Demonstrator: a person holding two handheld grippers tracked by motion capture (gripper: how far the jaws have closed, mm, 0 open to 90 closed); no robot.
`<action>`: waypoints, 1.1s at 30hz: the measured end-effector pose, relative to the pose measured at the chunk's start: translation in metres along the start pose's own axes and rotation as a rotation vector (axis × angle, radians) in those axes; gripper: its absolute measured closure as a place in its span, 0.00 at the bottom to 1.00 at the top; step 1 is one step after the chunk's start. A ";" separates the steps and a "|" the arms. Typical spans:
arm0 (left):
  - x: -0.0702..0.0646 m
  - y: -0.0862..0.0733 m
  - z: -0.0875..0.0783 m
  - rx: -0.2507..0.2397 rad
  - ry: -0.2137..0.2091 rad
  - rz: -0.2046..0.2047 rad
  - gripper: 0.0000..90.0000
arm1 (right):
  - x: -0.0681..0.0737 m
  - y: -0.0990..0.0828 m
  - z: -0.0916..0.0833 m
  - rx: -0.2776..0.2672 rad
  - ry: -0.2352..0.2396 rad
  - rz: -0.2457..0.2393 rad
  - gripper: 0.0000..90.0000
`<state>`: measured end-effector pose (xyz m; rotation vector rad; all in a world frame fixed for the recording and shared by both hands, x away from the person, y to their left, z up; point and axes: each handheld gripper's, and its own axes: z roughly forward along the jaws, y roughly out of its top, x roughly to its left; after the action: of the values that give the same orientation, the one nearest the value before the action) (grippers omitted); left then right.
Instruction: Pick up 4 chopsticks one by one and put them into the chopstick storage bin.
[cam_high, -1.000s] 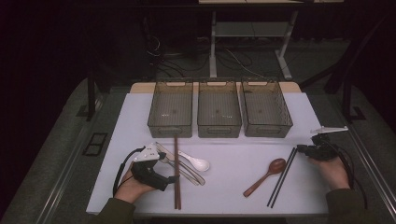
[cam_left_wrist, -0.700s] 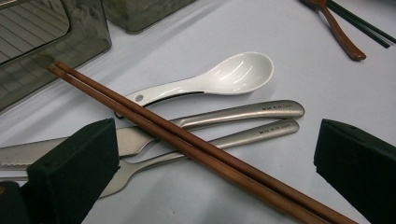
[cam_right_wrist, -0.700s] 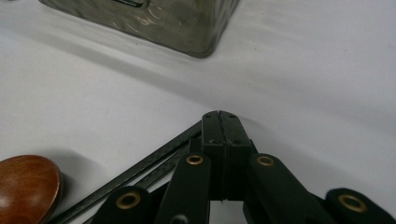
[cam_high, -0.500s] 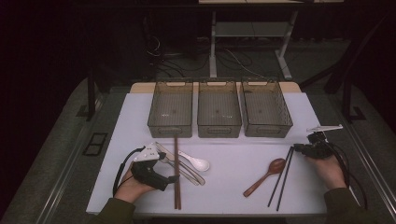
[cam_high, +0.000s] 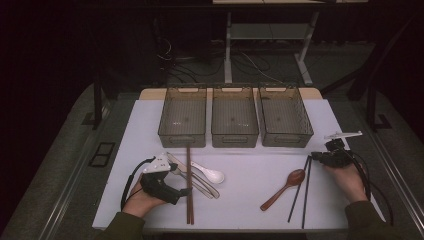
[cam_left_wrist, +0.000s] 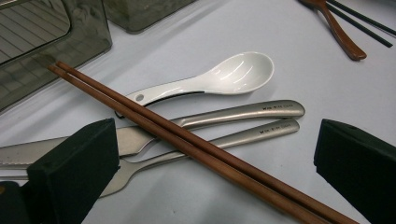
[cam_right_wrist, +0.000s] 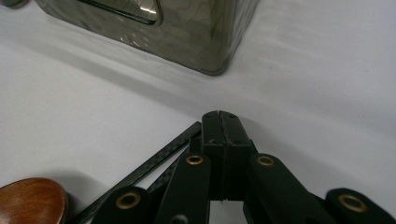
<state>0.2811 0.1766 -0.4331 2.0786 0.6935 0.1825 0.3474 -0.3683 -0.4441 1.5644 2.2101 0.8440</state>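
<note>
The table (cam_high: 150, 107) has a white top surface with a light wooden edge visible along its far side. It stands on a grey carpeted floor (cam_high: 60, 165). A metal rail (cam_high: 75, 200) runs along the floor at the table's left side, with a small black frame (cam_high: 101, 153) lying beside it. Behind the table stands a second desk with a pale metal leg frame (cam_high: 265, 37); loose cables (cam_high: 185, 62) lie on the floor beneath it. The far background is dark and unlit. Illumination falls mainly on the white top.
</note>
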 end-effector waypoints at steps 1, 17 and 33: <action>0.000 0.000 0.000 0.000 0.000 0.000 0.00 | 0.000 0.000 -0.001 -0.001 0.002 0.005 0.98; 0.000 0.000 -0.001 -0.002 -0.001 0.004 0.00 | 0.014 -0.008 -0.009 -0.002 0.014 0.010 0.78; 0.000 0.000 0.000 0.000 -0.004 0.003 0.00 | 0.016 -0.008 -0.008 0.023 0.003 -0.004 0.81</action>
<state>0.2808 0.1766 -0.4326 2.0799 0.6878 0.1802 0.3312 -0.3573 -0.4419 1.5694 2.2317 0.8227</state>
